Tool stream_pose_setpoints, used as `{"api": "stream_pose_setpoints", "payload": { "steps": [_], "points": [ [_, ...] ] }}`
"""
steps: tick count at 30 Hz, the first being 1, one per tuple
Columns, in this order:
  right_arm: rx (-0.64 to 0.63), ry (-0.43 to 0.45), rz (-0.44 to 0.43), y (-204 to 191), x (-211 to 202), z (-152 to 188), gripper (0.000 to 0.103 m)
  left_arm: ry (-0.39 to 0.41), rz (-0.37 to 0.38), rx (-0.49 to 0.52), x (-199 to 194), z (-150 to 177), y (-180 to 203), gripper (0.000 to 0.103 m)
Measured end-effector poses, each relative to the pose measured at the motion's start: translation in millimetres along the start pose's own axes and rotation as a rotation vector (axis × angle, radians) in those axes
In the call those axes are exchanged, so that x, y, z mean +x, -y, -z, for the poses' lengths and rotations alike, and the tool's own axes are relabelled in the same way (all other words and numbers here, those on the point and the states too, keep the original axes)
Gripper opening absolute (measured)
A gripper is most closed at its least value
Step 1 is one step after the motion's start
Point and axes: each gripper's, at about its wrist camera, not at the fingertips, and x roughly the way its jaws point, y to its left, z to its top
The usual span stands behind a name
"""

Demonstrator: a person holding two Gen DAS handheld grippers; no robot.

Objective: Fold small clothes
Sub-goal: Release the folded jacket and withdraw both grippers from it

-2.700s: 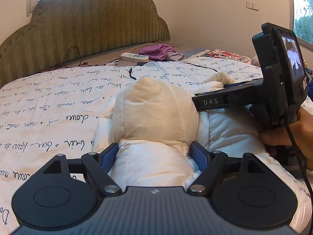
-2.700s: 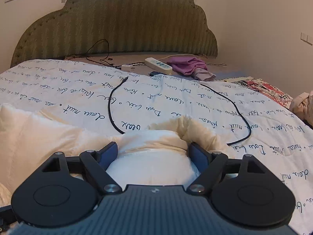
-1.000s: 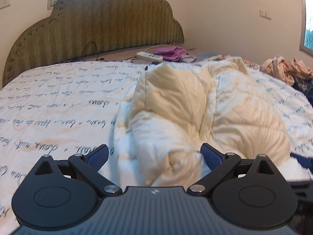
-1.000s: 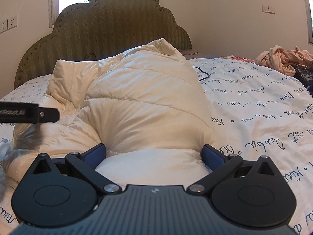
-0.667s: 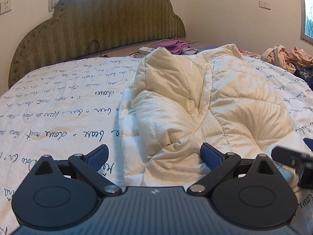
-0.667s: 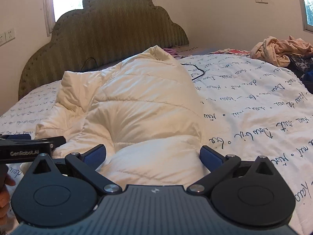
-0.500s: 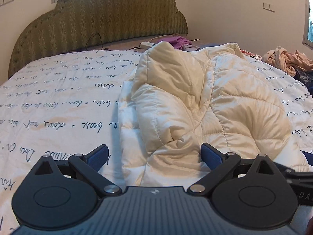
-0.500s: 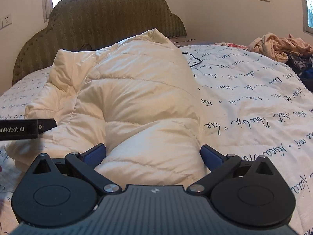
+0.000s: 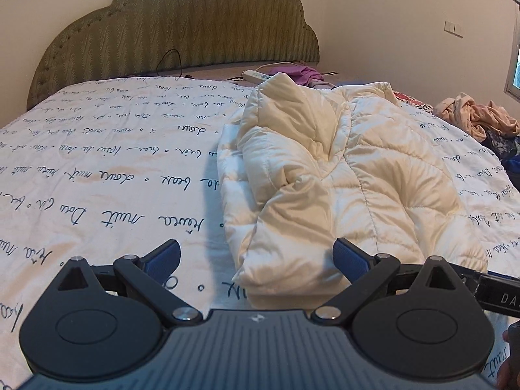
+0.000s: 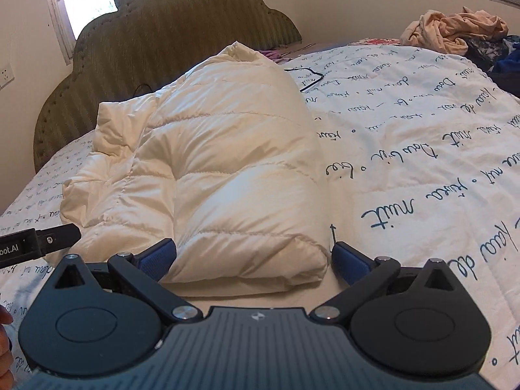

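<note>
Fingers (image 9: pixel 161 257) of the left gripper (image 9: pixel 256 256) are spread wide, nothing grasped; the right gripper (image 10: pixel 254 256) is likewise released. Across the bed (image 9: pixel 97 169) the cream puffer jacket (image 10: pixel 227 162) is laid, bunched, its near edge between the tips.

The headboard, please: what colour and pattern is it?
Olive green with a zigzag weave, clearest in the left wrist view.

Script-print bedsheet (image 9: pixel 107 175), green headboard (image 9: pixel 182 29), power strip (image 9: pixel 256 74) (beside possibly purple cloth (image 9: pixel 302 73)), black cable (image 10: pixel 307 79).
</note>
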Motion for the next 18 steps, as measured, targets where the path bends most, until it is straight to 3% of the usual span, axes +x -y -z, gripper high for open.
{"api": "stream_pose_setpoints", "payload": {
  "steps": [18],
  "points": [
    [-0.173, -0.037, 0.027, -24, -26, 33, 0.103, -0.029, -0.053, 0.003, -22, 38, -13, 0.101]
  ]
}}
